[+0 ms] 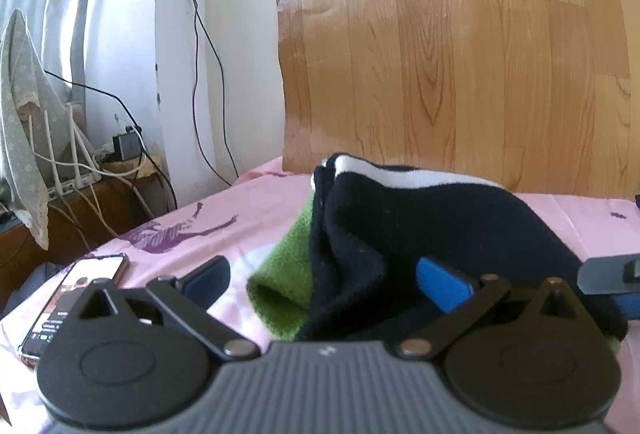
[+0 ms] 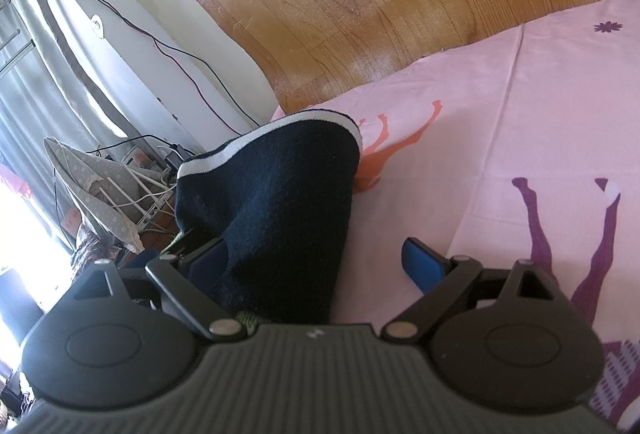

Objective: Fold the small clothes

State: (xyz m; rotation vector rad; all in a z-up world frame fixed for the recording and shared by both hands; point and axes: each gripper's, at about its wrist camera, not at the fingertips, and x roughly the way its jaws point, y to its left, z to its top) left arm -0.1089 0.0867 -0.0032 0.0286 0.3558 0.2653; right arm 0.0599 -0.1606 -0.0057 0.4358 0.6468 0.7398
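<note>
A small navy garment with a white stripe [image 1: 420, 218] and green sleeves or cuffs [image 1: 284, 274] lies bunched on the pink bedsheet [image 1: 208, 234]. My left gripper [image 1: 324, 278] is open, its fingers spread either side of the garment's near edge. The same navy garment [image 2: 272, 202] fills the middle of the right wrist view. My right gripper [image 2: 316, 258] is open, its left finger against the cloth and its right finger over bare sheet. A blue finger of the right gripper shows at the right edge of the left wrist view [image 1: 612, 282].
A phone [image 1: 76, 298] with a lit screen lies on the sheet at the left. A wood-grain headboard [image 1: 460, 46] stands behind the bed. A router and tangled cables [image 1: 80, 170] sit on a low cabinet at the left, by a curtain.
</note>
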